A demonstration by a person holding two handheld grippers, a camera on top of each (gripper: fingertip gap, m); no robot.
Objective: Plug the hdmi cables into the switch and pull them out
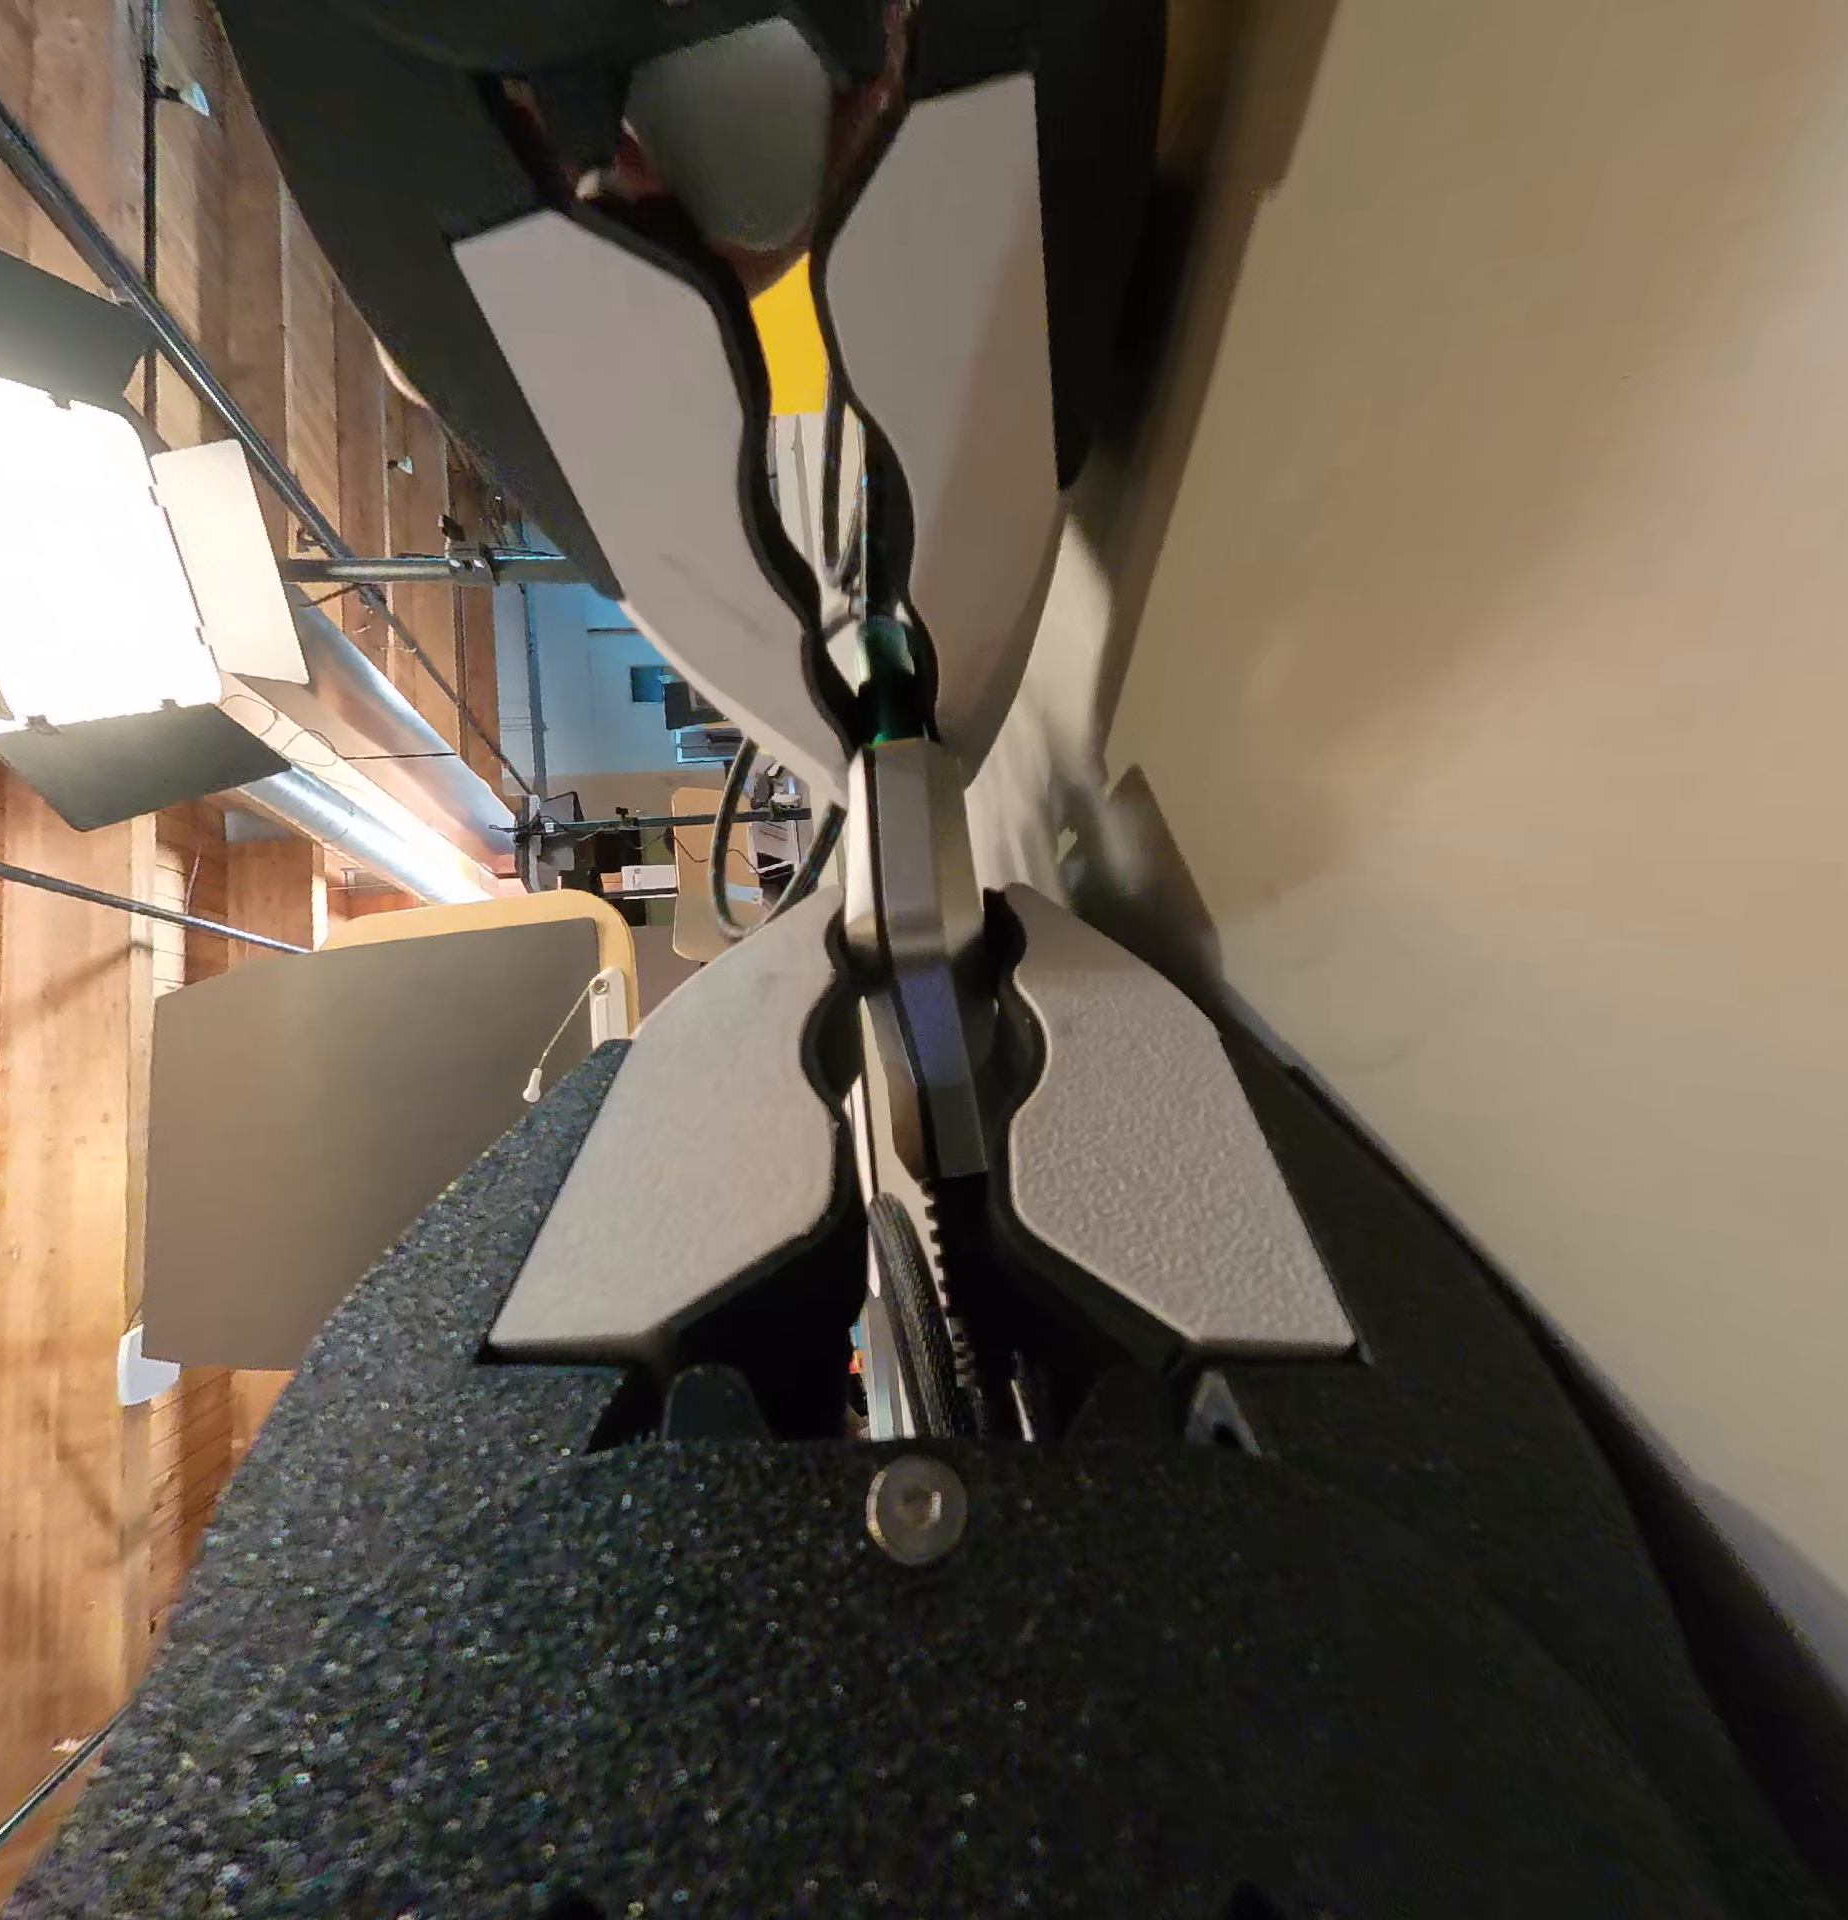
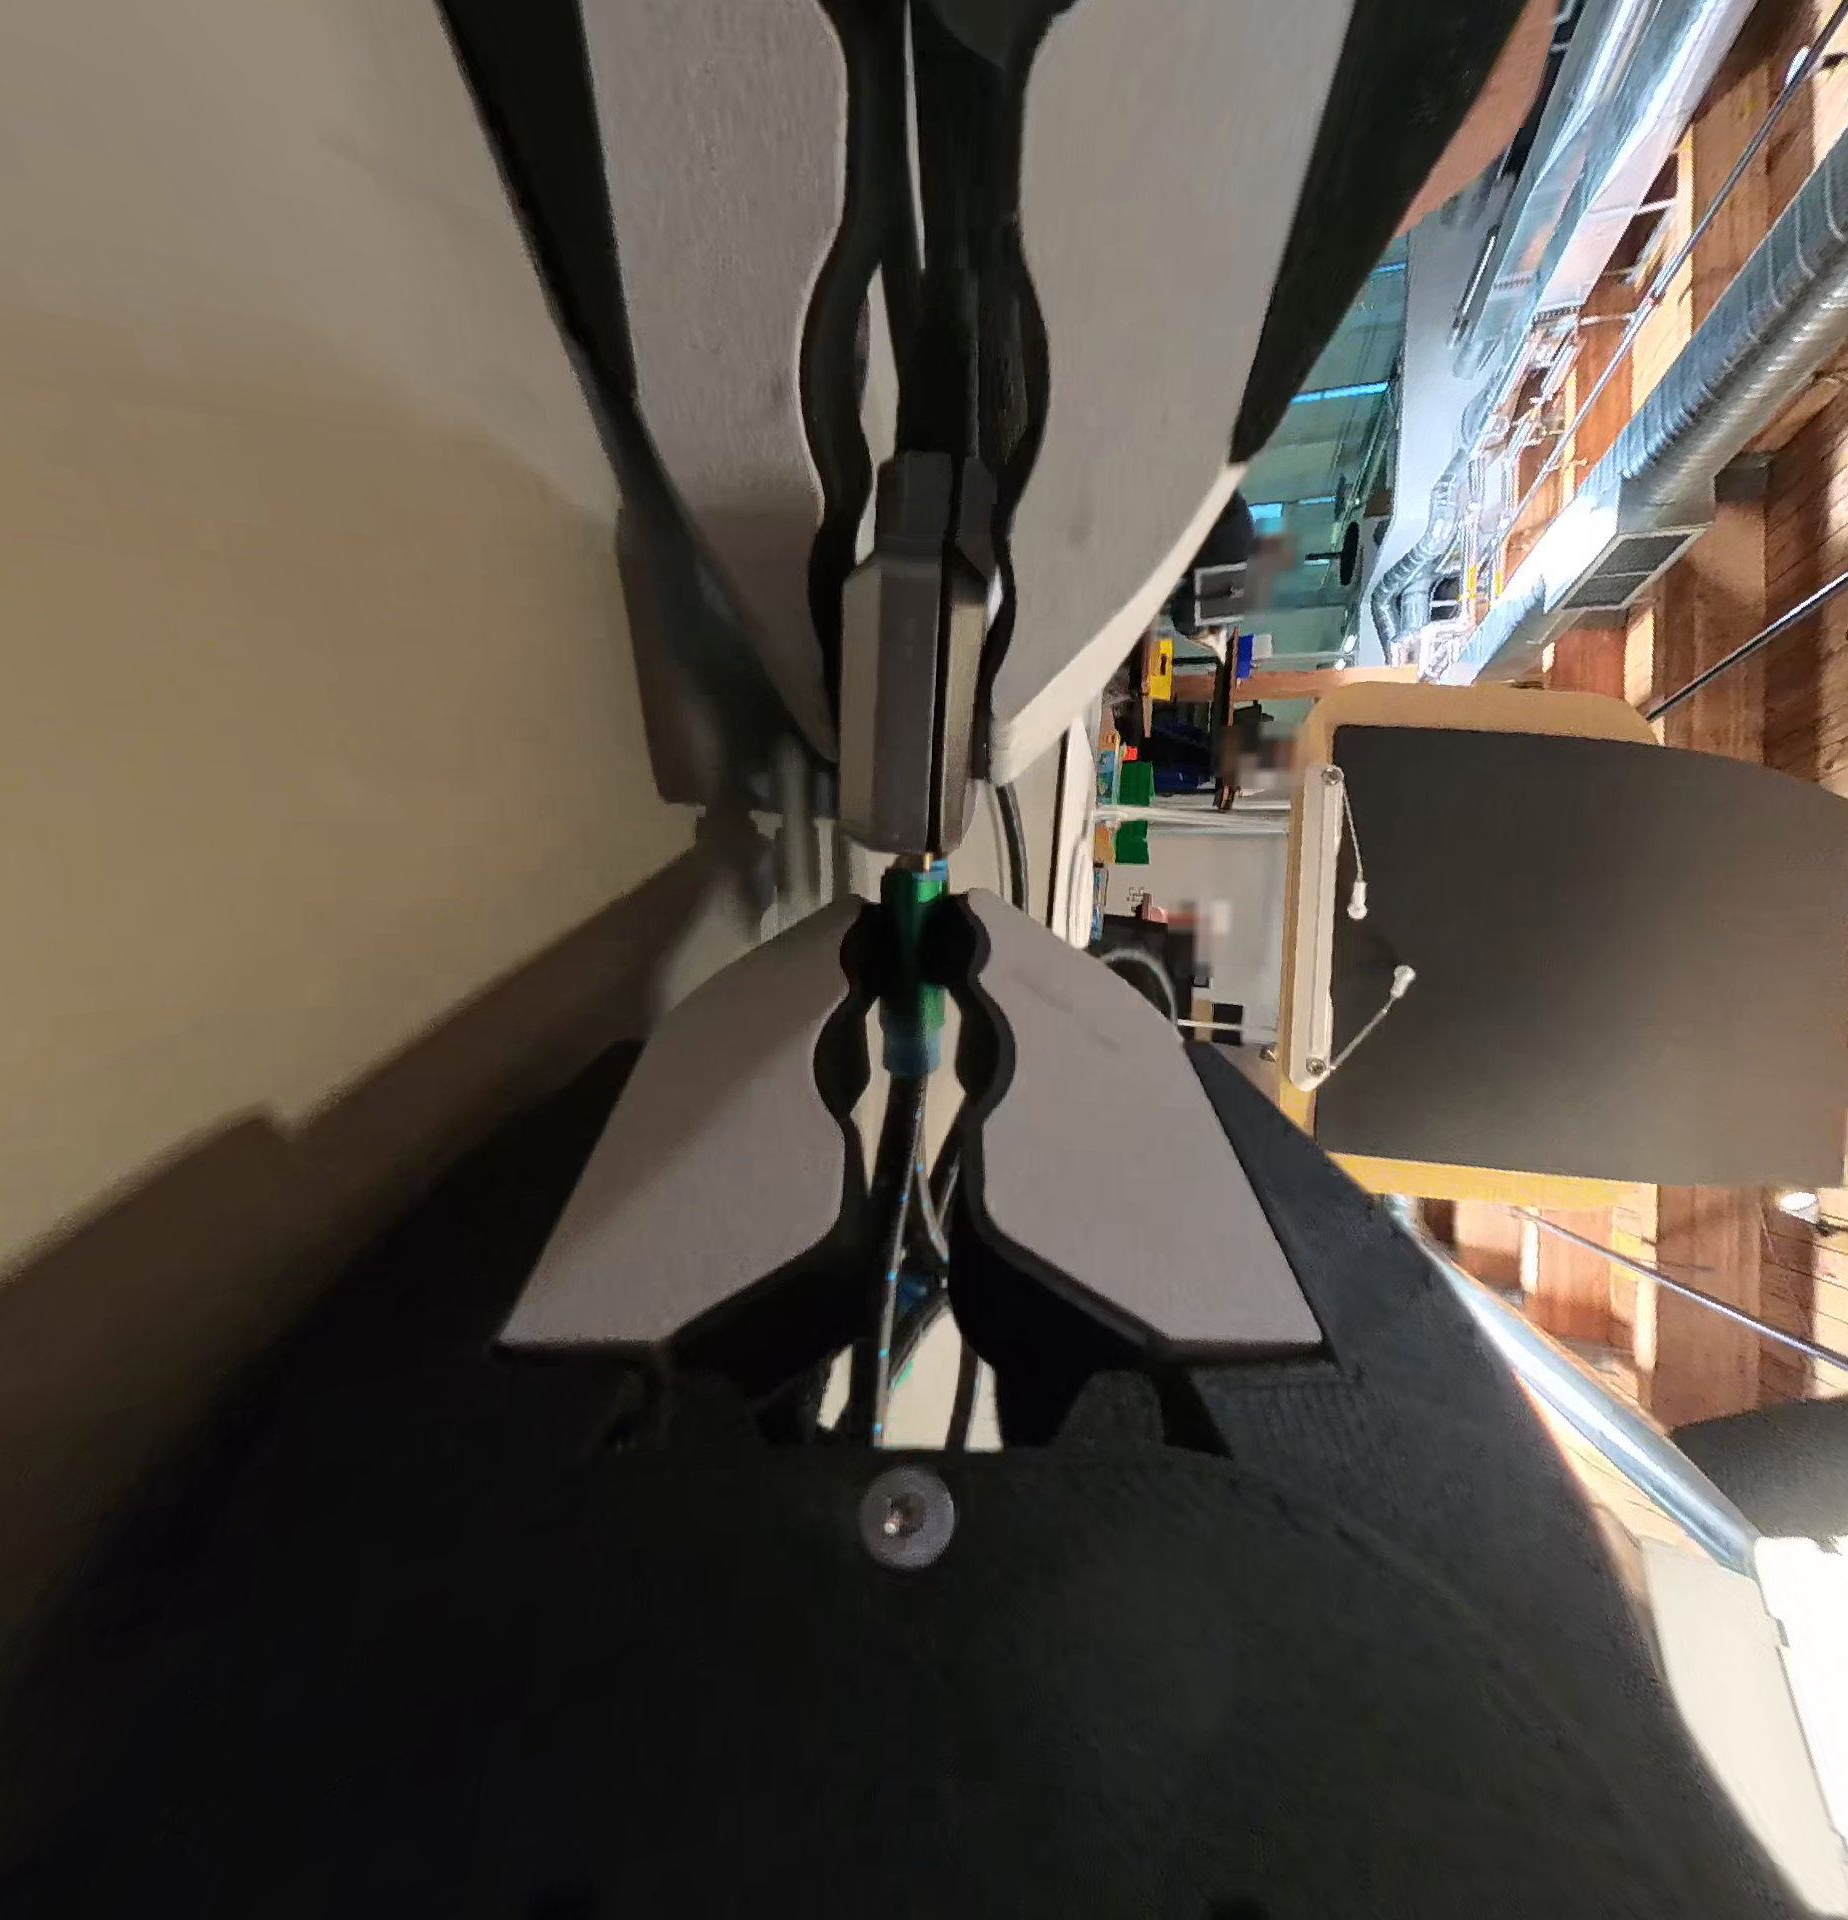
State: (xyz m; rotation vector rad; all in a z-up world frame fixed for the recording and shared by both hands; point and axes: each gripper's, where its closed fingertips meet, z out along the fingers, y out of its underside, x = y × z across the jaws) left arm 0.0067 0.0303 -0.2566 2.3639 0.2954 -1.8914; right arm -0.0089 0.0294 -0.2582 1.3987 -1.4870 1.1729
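Observation:
The two grippers face each other tip to tip, and both views are rolled sideways. My left gripper [image 1: 920, 914] is shut on a grey metal connector block [image 1: 925, 1039] with a braided black cable [image 1: 920, 1309] behind it. My right gripper [image 2: 912, 925] is shut on a slim green plug [image 2: 912, 987] with a thin cable trailing back. The green plug's gold tip meets the end of the grey block [image 2: 904, 675]. The right gripper [image 1: 894, 727] and green plug [image 1: 887, 675] show at the top of the left wrist view. The left gripper [image 2: 915, 758] shows at the top of the right wrist view.
A cream tabletop [image 1: 1522, 727] runs close along one side of both grippers [image 2: 224, 520]. A bright studio light [image 1: 68, 540] and a black panel [image 1: 369, 1143] stand on the other side. The black panel [image 2: 1574, 966] and ceiling ducts [image 2: 1730, 343] show in the right wrist view. Left and right tips are no more than a few centimetres apart.

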